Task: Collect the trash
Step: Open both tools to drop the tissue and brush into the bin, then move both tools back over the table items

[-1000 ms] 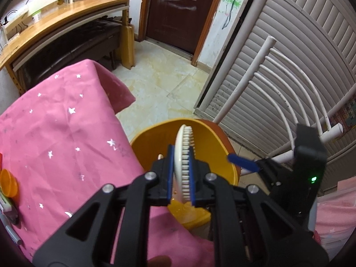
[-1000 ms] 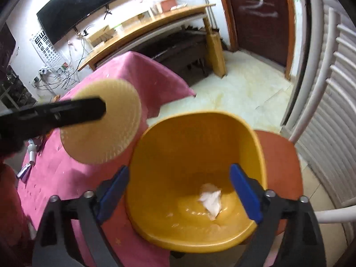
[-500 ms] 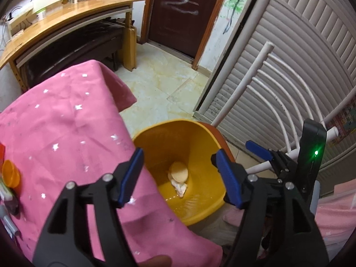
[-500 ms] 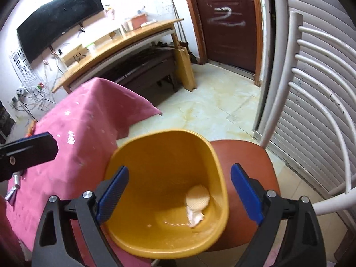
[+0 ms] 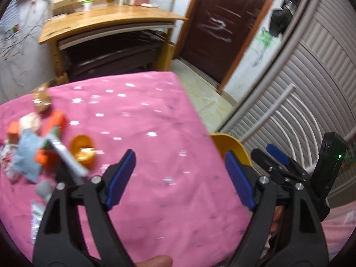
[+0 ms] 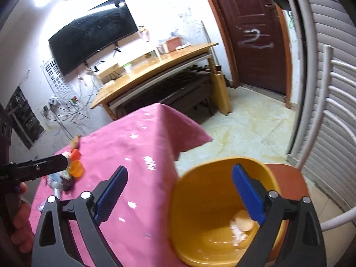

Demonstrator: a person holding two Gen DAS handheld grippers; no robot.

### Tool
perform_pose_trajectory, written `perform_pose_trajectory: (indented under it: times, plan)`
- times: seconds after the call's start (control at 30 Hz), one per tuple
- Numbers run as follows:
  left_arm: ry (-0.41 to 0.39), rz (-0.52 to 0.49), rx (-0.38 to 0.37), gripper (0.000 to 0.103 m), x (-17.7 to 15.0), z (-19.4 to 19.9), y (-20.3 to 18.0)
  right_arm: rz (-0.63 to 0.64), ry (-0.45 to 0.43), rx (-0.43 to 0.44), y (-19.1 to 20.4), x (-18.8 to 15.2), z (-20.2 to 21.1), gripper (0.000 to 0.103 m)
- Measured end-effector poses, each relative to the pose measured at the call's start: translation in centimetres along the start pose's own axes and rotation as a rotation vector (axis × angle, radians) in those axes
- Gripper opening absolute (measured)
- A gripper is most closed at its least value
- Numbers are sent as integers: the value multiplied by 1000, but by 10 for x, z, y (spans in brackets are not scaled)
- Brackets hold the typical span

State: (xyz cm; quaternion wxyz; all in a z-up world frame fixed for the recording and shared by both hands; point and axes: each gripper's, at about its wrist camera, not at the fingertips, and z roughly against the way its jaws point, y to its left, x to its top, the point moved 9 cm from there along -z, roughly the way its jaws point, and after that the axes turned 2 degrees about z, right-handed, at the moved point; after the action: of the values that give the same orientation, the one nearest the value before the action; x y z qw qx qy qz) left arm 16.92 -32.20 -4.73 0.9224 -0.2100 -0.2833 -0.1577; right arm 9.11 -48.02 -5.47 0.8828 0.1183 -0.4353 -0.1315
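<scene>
Over the pink-clothed desk [image 5: 155, 115] hangs the left gripper [image 5: 181, 178], its jaws opening with nothing between them, only bare cloth beneath. Trash lies in a heap [image 5: 42, 146] near the desk's left side, well left of that gripper: orange pieces, a blue-grey scrap, a silvery tube and an orange round lid [image 5: 82, 149]. Off the desk's right edge sits the yellow bin [image 6: 222, 211] on a brown chair seat [image 6: 289, 178], its rim just beside the hanging cloth. Above the bin is the right gripper [image 6: 180, 193], jaws spread wide and empty; its right finger is over the bin's mouth, its left finger over the cloth. Inside the bin lie a pale round disc [image 6: 243, 222] and white crumpled paper [image 6: 238, 235]. Between heap and bin the cloth lies open. White chair-back bars [image 6: 338, 115] stand close on the bin's right.
</scene>
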Motion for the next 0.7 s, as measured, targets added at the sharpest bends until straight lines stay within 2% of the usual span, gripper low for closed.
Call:
perform_pose_trajectory:
  times: [0.03, 0.1, 0.43, 0.57, 0.7]
  plan:
    - [-15, 11, 14, 80, 2, 6, 10, 1, 5, 24, 11, 2, -5, 89]
    - [-38, 29, 45, 88, 3, 14, 29, 12, 14, 50, 30, 4, -11, 90]
    - [-103, 142, 111, 88, 3, 53, 112, 97, 32, 143, 120, 15, -37, 93]
    - [-126, 170, 130, 88, 2, 67, 141, 132, 56, 178, 154, 10, -46, 93]
    - [-154, 204, 180, 88, 1, 82, 180, 189, 75, 227, 189, 2, -52, 93]
